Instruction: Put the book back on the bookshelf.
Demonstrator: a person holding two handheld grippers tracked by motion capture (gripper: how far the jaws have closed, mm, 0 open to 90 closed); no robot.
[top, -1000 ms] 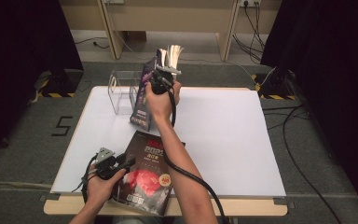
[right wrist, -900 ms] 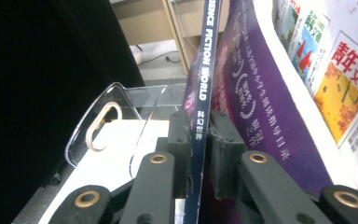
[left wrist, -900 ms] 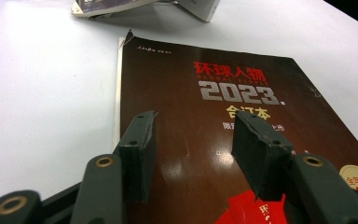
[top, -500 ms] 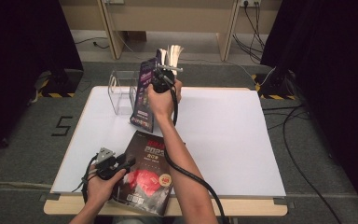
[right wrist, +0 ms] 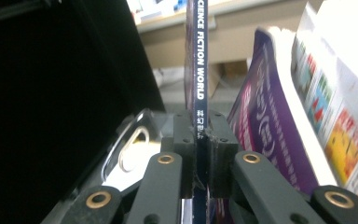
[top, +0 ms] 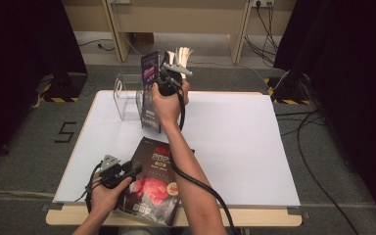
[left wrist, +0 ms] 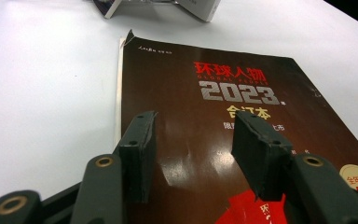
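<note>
- At the far left part of the white table (top: 235, 137), the right gripper (top: 169, 81) holds a purple magazine (top: 150, 90) upright, just beside a clear plastic holder (top: 127, 98).
- In the right gripper view, its 2 jaws are pressed together on the magazine's dark spine (right wrist: 199, 70), which reads "SCIENCE FICTION WORLD" and rises straight up from between them.
- Right of that spine in the same view, the magazine's loose pages (right wrist: 307, 93) fan open, showing a purple cover and colourful print.
- Left of the spine there, part of the clear holder with a slot-shaped cutout (right wrist: 133, 149) is visible.
- Nearer the person than the purple magazine, a dark brown magazine (top: 152, 181) lies flat on the table, reaching its near edge; the cover (left wrist: 223, 121) shows "2023" in silver and red characters above it.
- The left gripper (top: 122, 171) sits low over this brown magazine's left part, held in the left hand (top: 105, 193).
- In the left gripper view its 2 jaws stand apart with nothing between them, the brown cover showing through the gap.
- The right forearm (top: 191, 181) crosses above the brown magazine.
</note>
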